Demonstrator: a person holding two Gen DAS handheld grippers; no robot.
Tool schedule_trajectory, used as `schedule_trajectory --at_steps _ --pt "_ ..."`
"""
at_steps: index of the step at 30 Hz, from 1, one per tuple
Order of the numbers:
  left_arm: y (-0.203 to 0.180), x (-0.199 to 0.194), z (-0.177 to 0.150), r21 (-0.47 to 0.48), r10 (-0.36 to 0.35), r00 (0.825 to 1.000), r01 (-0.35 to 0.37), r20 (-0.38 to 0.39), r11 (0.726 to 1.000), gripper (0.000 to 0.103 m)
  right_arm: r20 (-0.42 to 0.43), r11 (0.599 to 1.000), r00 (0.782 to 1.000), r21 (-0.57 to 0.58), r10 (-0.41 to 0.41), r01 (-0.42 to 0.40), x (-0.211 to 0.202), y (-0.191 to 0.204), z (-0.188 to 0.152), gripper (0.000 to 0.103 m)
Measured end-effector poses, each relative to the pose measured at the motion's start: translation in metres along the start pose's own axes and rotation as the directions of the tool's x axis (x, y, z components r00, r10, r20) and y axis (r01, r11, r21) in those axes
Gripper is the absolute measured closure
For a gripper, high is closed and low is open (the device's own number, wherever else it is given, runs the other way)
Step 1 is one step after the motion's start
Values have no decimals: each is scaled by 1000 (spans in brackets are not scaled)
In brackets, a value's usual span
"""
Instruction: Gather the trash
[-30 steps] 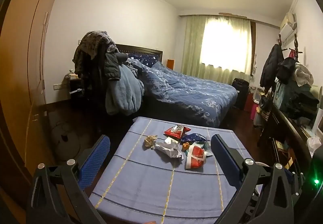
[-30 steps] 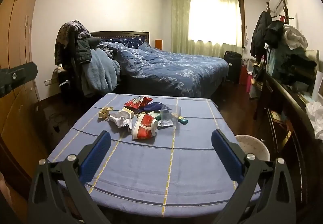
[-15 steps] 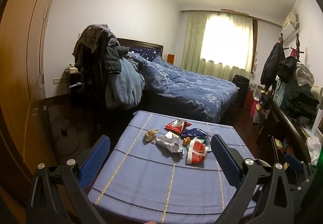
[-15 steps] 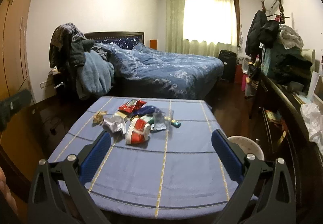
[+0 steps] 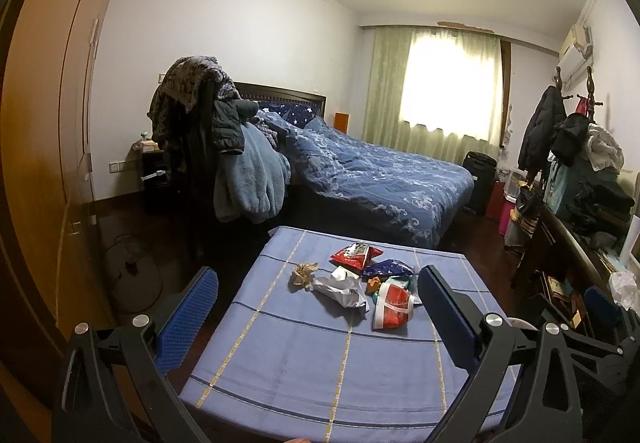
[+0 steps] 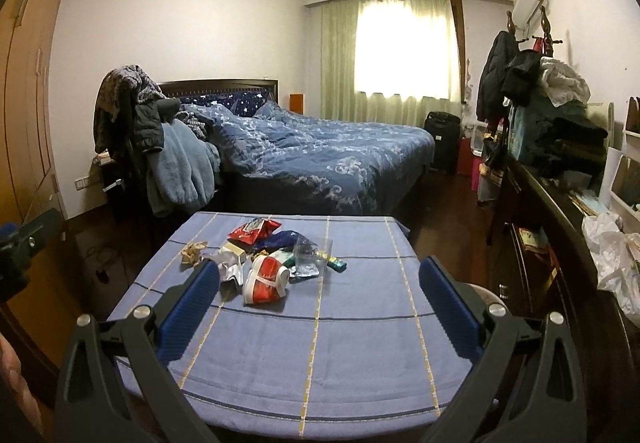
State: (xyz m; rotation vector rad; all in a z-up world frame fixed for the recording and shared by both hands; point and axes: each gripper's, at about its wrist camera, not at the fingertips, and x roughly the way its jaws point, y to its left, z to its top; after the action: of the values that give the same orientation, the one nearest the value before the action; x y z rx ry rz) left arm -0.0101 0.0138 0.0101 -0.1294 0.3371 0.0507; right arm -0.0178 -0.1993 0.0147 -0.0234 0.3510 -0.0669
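A: Where is the trash?

B: Heaped on the bench (image 6: pixel 320 343), which is draped in a blue cloth with yellow lines. From the right wrist view the pile sits at about eleven o'clock, past the fingers; from the left wrist view, at about twelve to one o'clock.

A: What's in it?

B: A red and white cup (image 6: pixel 267 280) on its side nearest the front, a crumpled silvery wrapper (image 5: pixel 343 287), a red snack bag (image 6: pixel 253 230), a dark blue bag (image 5: pixel 387 268), a brown paper wad (image 5: pixel 303 274) off to the nine o'clock side, and a small green tube (image 6: pixel 335 264) at the three o'clock edge.

A: How will it handle?

B: All of it looks light. The bags and foil should be soft, slick and crackly; I'd pinch a raised fold or a sealed end, not a flat face. The cup looks thin enough to crush, so take it at the rim, gently. The wad should squeeze anywhere.

A: And the grippers?

B: The left gripper (image 5: pixel 318 297) and the right gripper (image 6: pixel 319 285) both hover short of the pile, fingers spread wide, nothing between them.

A: The surface?

B: Cloth, so things may drag or snag rather than slide. A pale round bin (image 6: pixel 486 297) peeks out at the bench's right edge.

A: The room?

B: A bedroom: a bed (image 6: pixel 320 151) with blue covers beyond, clothes heaped on a chair, bright curtains, a cluttered dresser on the right.
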Motion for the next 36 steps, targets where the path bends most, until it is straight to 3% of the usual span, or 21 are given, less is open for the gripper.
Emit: schedule_trajectory --at_steps 36 --pt "4 -3 1 -21 23 1000 -23 10 1000 4 7 1000 1000 11 -17 17 -7 -8 4 3"
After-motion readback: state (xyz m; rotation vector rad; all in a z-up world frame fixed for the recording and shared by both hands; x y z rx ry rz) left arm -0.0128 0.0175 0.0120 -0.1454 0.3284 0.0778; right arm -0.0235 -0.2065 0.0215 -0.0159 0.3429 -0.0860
